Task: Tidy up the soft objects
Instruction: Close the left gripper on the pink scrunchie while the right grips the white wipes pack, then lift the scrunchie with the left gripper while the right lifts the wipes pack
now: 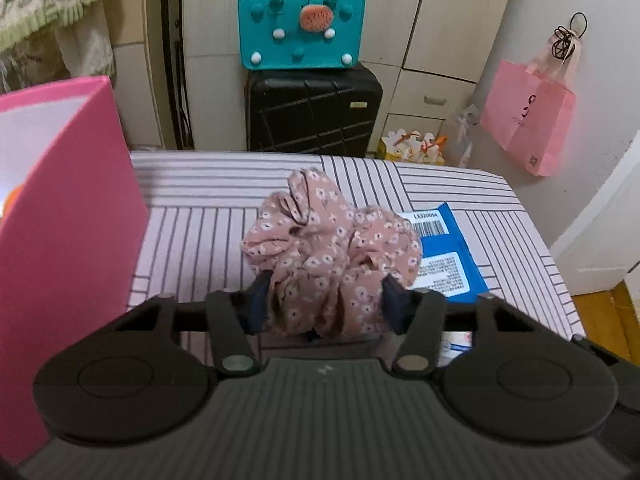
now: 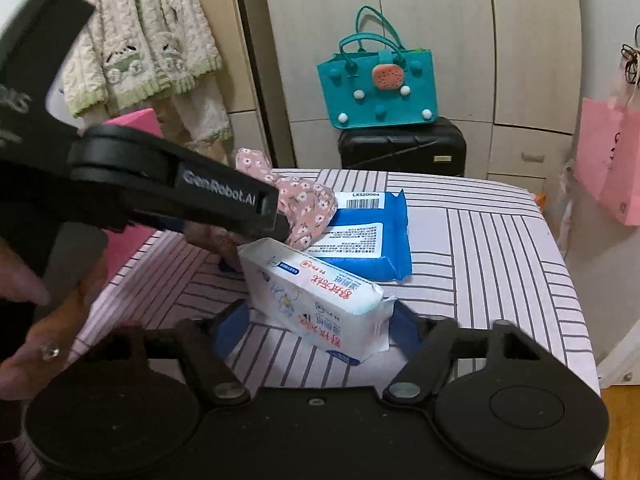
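Clamping the floral scrunchie (image 1: 328, 248) in my left gripper (image 1: 326, 300), I had my right gripper (image 2: 318, 320) wide around the white pack (image 2: 316, 296), unsorted.

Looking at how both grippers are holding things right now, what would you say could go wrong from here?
The left gripper pinches only the near edge of the floral cloth, so the bunched rest may sag or slip free. The right gripper spans the white tissue pack, which sits tilted; whether its pads touch is unclear, so it may twist. The left gripper crosses close above that pack, so the two could collide.
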`<state>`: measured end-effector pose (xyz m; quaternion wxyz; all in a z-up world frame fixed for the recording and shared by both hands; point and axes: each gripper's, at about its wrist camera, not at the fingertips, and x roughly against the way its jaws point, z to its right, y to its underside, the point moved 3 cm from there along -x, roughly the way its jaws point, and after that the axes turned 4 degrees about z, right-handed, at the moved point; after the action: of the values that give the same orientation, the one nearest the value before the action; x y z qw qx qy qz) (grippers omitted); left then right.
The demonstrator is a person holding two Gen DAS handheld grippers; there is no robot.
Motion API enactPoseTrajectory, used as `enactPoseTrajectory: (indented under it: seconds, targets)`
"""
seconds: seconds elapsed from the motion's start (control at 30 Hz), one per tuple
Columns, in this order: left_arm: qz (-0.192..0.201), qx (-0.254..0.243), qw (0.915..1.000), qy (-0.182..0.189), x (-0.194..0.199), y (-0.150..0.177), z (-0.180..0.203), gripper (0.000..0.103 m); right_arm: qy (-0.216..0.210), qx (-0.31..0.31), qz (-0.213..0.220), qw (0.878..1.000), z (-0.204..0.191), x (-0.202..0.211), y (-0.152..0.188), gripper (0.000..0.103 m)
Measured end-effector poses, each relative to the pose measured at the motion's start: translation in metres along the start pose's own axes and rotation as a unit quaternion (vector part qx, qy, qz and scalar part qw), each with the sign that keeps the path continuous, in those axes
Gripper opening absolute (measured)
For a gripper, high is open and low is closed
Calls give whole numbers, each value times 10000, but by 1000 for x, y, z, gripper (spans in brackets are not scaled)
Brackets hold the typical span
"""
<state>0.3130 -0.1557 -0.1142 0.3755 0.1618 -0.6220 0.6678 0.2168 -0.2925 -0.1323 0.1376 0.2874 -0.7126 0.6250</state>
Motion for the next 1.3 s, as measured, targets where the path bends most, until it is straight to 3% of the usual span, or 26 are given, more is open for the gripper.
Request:
enactPoseTrajectory:
  seconds: [0.03,0.13,0.3,0.57,0.67,0.7,0.77,0.87,0.93,1.1,1.3]
  targets:
    - [13,10,10000,32,1,1,0,39,16,26,10,10000,0,1,0,53]
    - [168,77,9998,-89,5,2,-2,23,-69,38,65,9999,0,7,2,38]
    - [436,341,9985,-50,28,9,-8,20,-420,-31,34,9991,-3,19,8,23]
    - [444,219,9983,-292,43,20,-8,20,-841,-2,-183,9963,-9,26,13,25]
    - [131,688,9973,-203,36,28,-18,20,-606,407,-73,9973,-16,24,11,37]
    - [98,753,9969,-213,36,31,-20,20,-605,417,-69,9973,-17,23,10,46]
    - [163,685,9971,-285,41,36,-20,20,-677,275,-112,9973,-17,19,8,50]
    - [197,594,9975,-320,46,39,-18,20,-692,205,-38,9974,-17,14,7,50]
    - [227,574,9976,-301,51,40,-17,20,-708,51,-19,9975,-14,11,6,25]
    - [538,185,9977,-370,71,41,-11,19,-897,-237,-129,9956,-5,17,9,24]
    - [286,445,9985,172,92,48,-16,18,-1091,-407,-299,9927,-1,24,14,24]
